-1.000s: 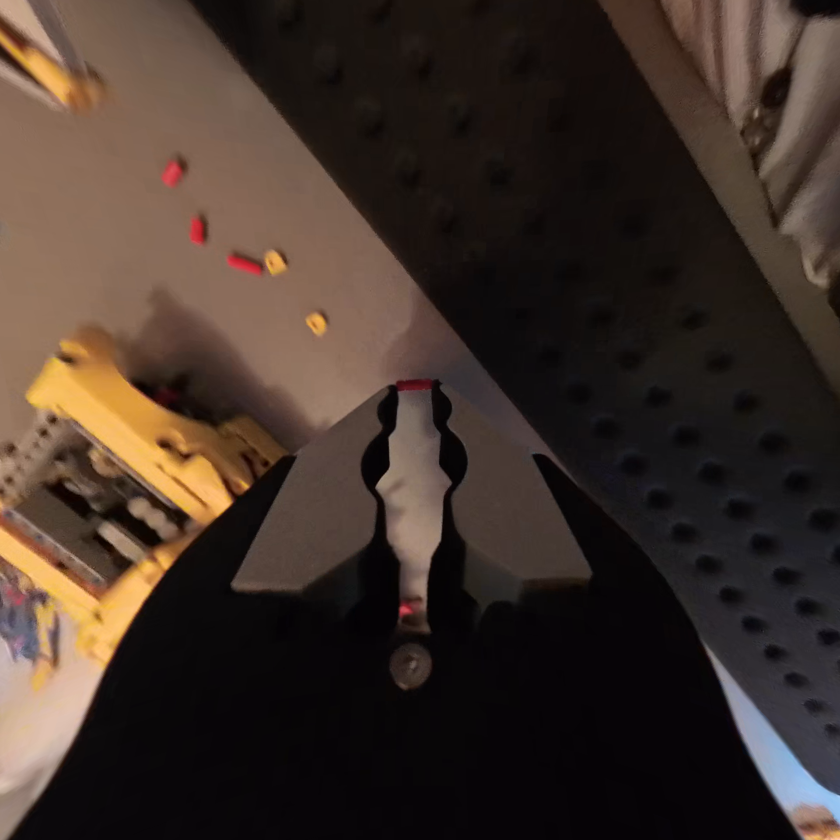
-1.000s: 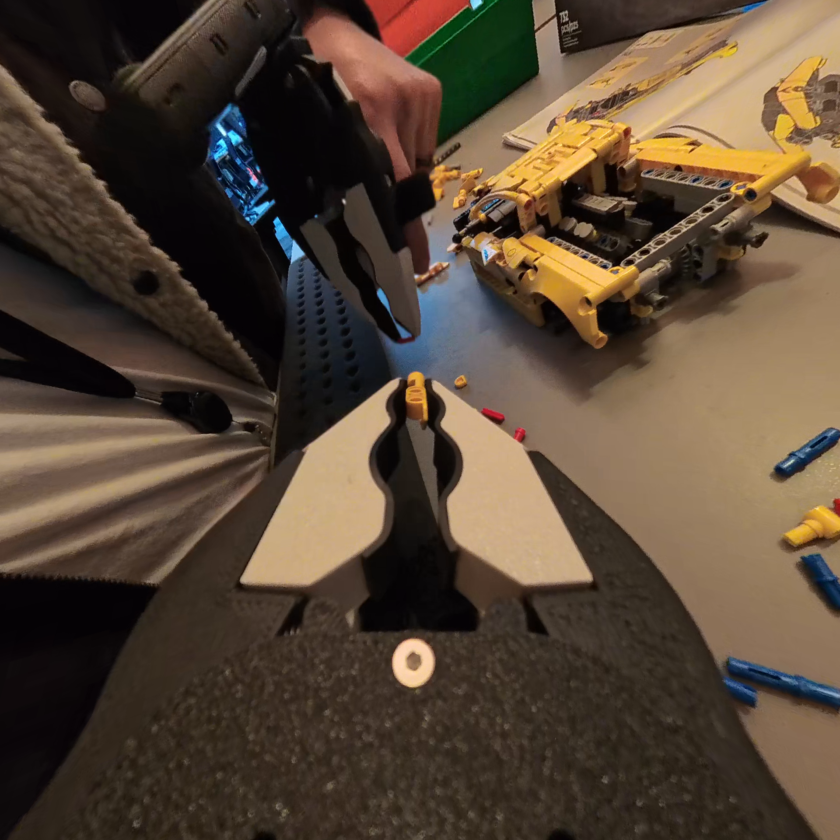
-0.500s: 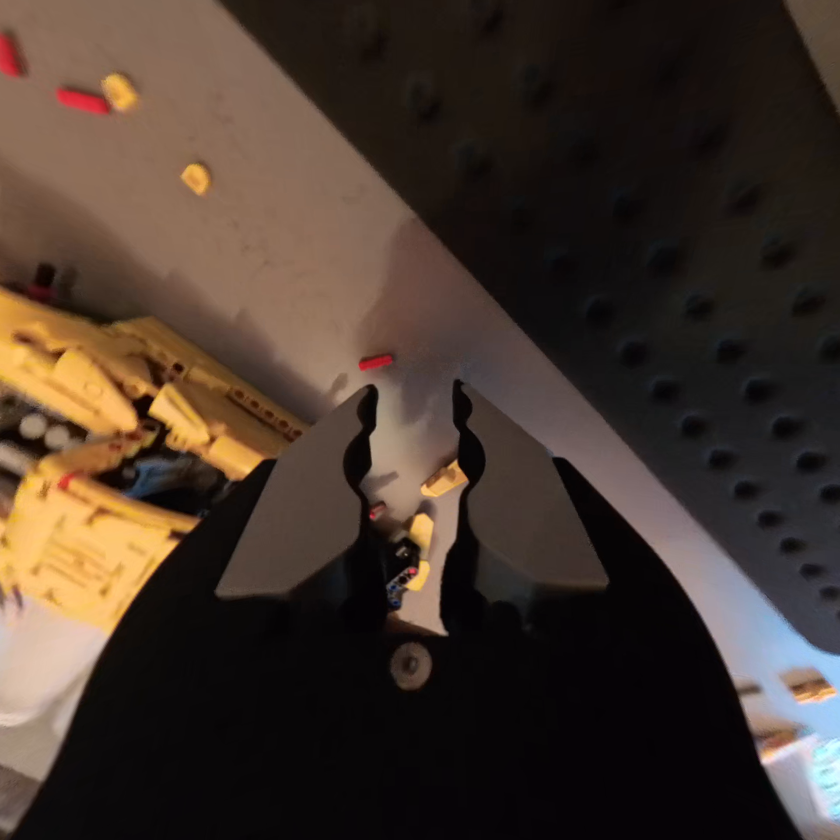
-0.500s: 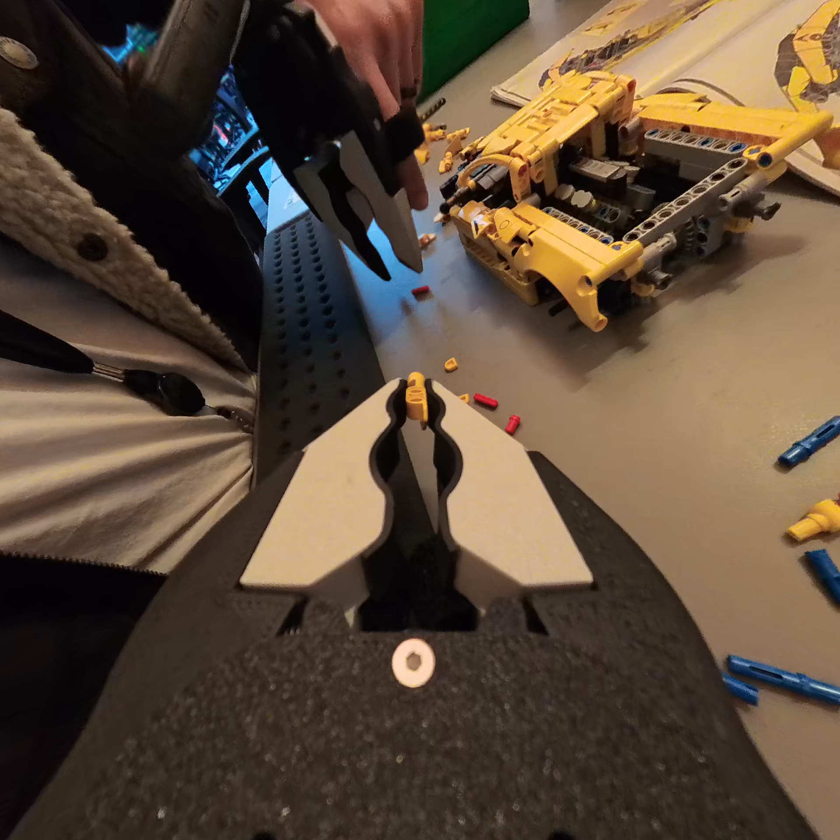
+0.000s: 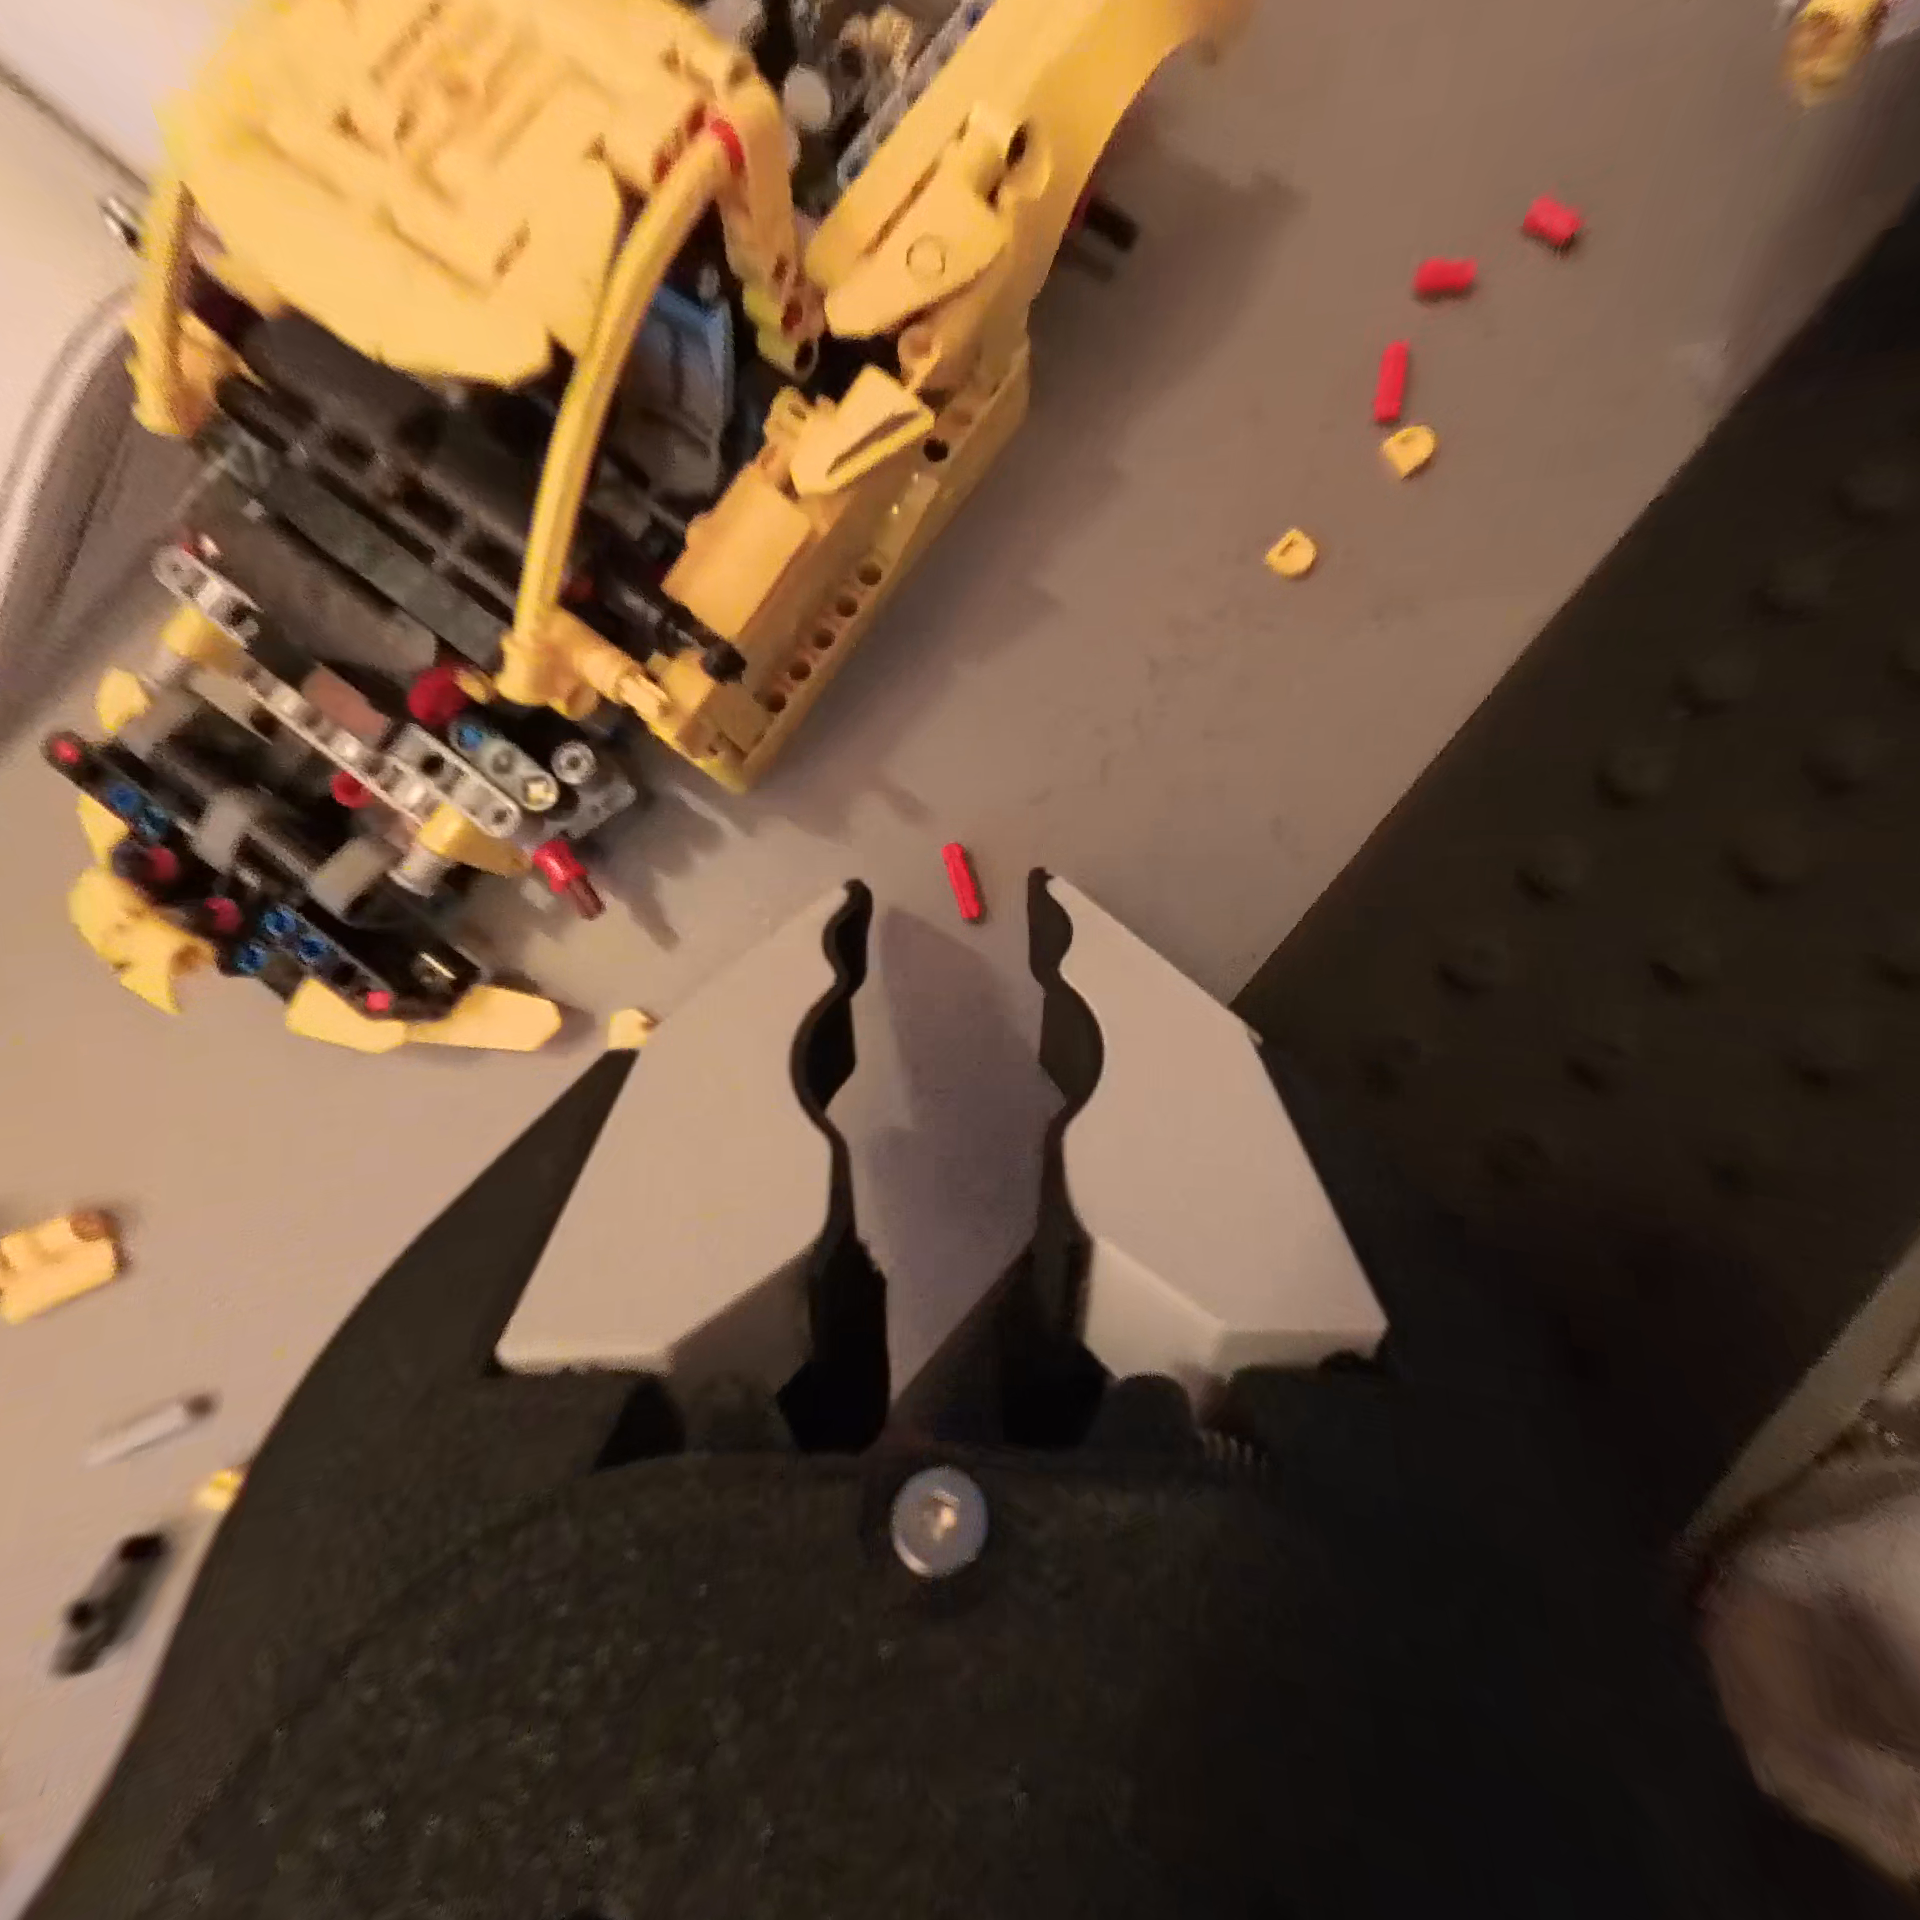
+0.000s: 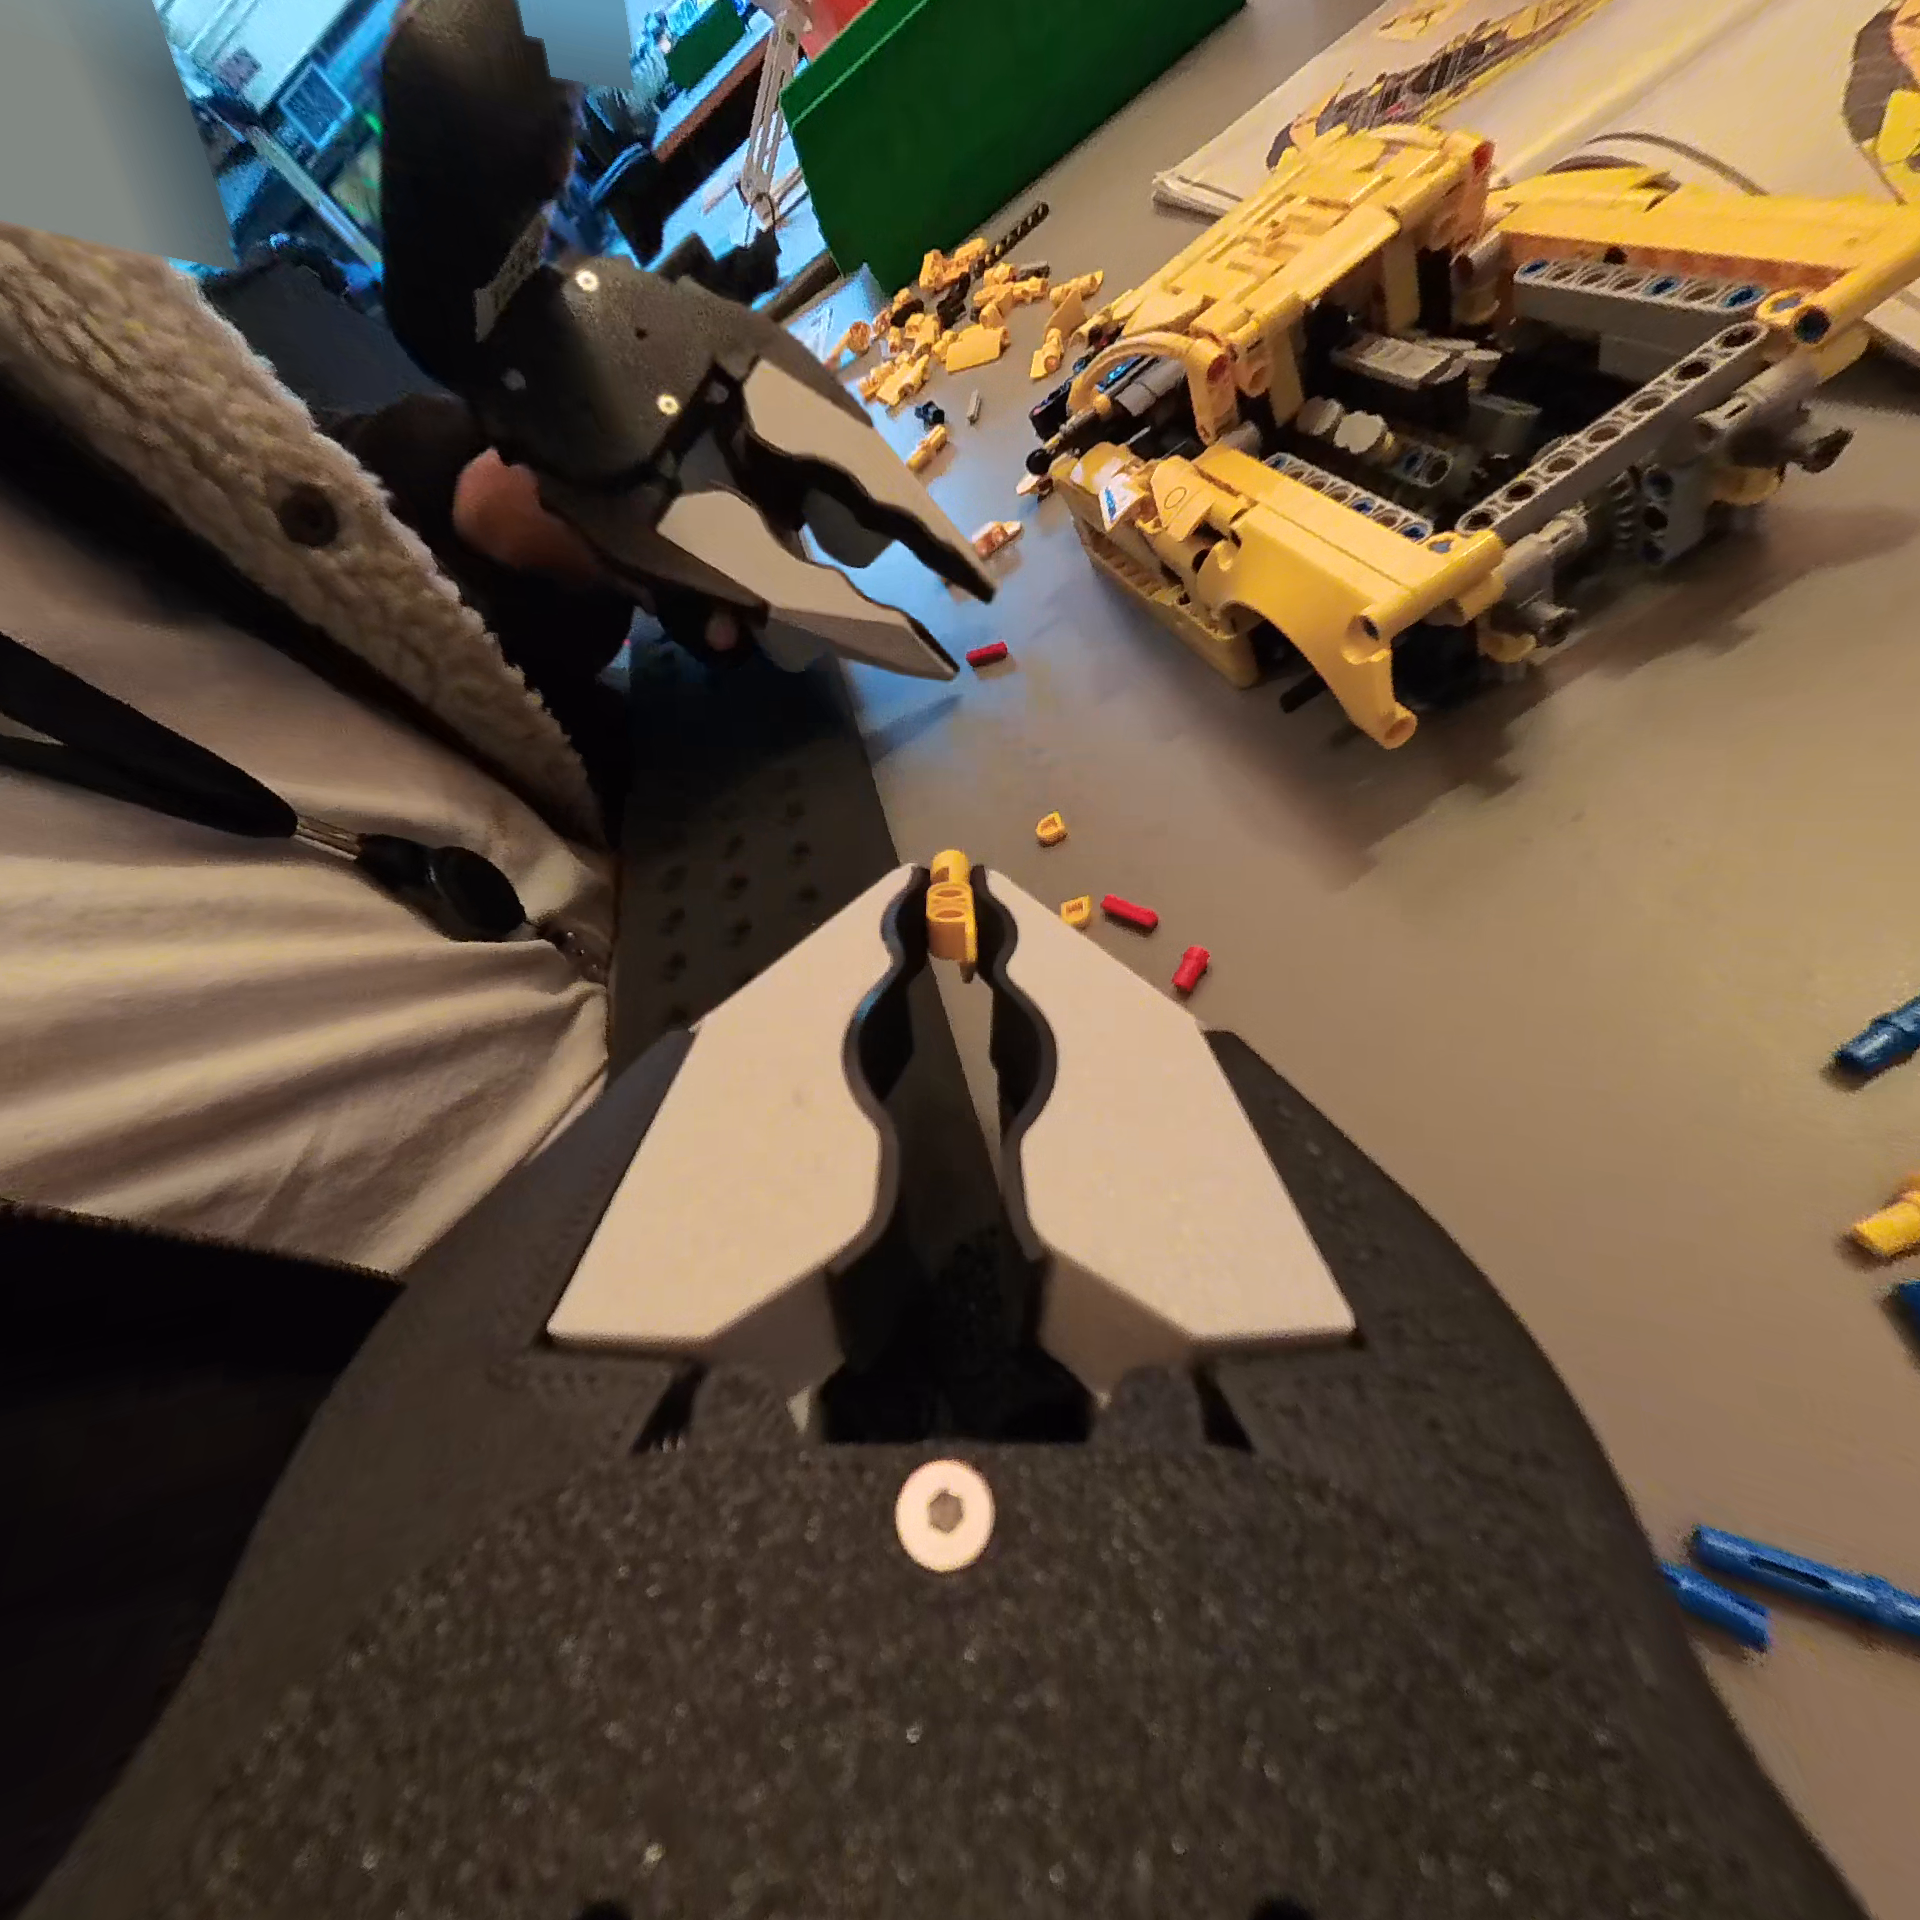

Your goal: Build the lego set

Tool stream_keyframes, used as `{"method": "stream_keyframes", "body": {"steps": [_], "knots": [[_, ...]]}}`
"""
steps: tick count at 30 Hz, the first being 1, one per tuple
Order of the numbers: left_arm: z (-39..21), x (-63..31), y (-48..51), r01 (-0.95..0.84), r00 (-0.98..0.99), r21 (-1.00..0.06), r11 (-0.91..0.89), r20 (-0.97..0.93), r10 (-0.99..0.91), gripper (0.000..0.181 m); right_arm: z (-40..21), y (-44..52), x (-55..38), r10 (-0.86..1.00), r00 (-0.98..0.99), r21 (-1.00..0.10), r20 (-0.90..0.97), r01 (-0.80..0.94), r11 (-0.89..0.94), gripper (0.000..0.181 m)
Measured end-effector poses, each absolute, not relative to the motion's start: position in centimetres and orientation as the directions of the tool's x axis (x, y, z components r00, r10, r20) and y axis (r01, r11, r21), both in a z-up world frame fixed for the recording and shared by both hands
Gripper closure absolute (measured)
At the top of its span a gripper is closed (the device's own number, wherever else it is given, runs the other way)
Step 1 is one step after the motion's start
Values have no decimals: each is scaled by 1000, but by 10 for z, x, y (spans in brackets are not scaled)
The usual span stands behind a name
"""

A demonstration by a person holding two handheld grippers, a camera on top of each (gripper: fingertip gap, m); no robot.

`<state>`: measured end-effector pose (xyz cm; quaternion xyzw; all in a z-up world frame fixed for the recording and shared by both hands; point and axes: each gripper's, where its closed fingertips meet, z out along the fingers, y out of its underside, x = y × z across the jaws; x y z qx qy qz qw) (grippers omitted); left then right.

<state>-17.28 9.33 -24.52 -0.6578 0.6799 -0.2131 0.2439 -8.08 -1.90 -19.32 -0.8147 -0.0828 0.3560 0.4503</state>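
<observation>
The yellow and black lego model (image 5: 582, 416) stands on the grey table; it also shows in the right wrist view (image 6: 1403, 457). My left gripper (image 5: 945, 888) is open and empty, its tips just short of a small red pin (image 5: 962, 881) lying on the table. In the right wrist view the left gripper (image 6: 961, 629) hovers low with the same red pin (image 6: 985, 654) by its tips. My right gripper (image 6: 948, 894) is shut on a small yellow connector piece (image 6: 948, 914) and holds it above the table edge.
A black studded mat (image 5: 1662, 935) lines the table's near edge. Loose red pins (image 6: 1127, 911) and small yellow bits (image 6: 1051, 828) lie between the grippers. A pile of yellow parts (image 6: 956, 332), a green box (image 6: 987, 104), an instruction booklet (image 6: 1621, 94) and blue pins (image 6: 1808, 1579) surround the model. Left tips to right tips: about 15 cm.
My left gripper opened and dropped the red pin onto the table, then swung round so that the model faces it. My right gripper held still with the yellow piece.
</observation>
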Motion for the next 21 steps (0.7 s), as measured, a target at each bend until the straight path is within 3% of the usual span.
{"method": "stream_keyframes", "body": {"steps": [2,11,16,19,21], "knots": [[-250,-172,95,-789,31,-614,-9,-25,-999,162,-196,-19,-83,457,733,-787,-504,-170,-594,175],[-252,-171,90,-787,-18,-616,-34,79,-997,177,-198,-17,-86,448,732,-773,-513,-166,-613,175],[-248,-166,89,-713,-228,-662,231,-93,-969,178,-194,4,-100,422,724,-751,-546,-200,-629,175],[-217,-157,63,-441,-387,-782,440,-276,-880,178,-189,30,-122,416,682,-729,-602,-257,-634,175],[-208,-156,62,-364,-377,-800,477,-342,-861,178,-192,45,-134,388,651,-690,-652,-298,-660,175]]}}
